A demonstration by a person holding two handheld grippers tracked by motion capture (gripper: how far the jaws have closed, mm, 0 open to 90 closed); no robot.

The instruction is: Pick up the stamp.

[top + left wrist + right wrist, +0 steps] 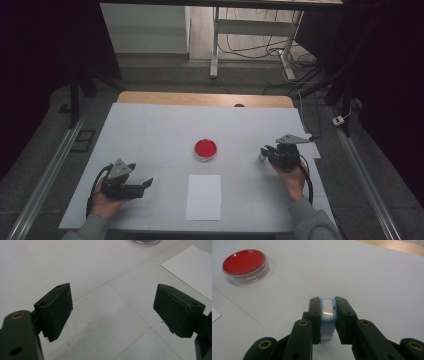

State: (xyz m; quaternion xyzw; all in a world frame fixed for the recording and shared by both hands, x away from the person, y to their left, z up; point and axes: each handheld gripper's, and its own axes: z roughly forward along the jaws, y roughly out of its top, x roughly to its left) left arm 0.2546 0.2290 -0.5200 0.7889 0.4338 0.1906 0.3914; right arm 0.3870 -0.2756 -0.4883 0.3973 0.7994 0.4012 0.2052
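Right gripper [328,312] clamped on small blue block [327,315], white top face up, pinched by its two sides; block sits low over table [150,130], contact unclear. Probably side grip to keep top face exposed, orientation fixed.

Left gripper [112,312] jaws wide apart, nothing between, parked over bare table near left edge, likely idle or standby.

Dish [205,149], red inside, clear rim, at table centre, within reach of both grippers. Paper [204,197] flat just in front of dish, apart from it; maybe work spot, a guess.

Count: 2 grippers, 1 block, 1 dish, 1 paper.
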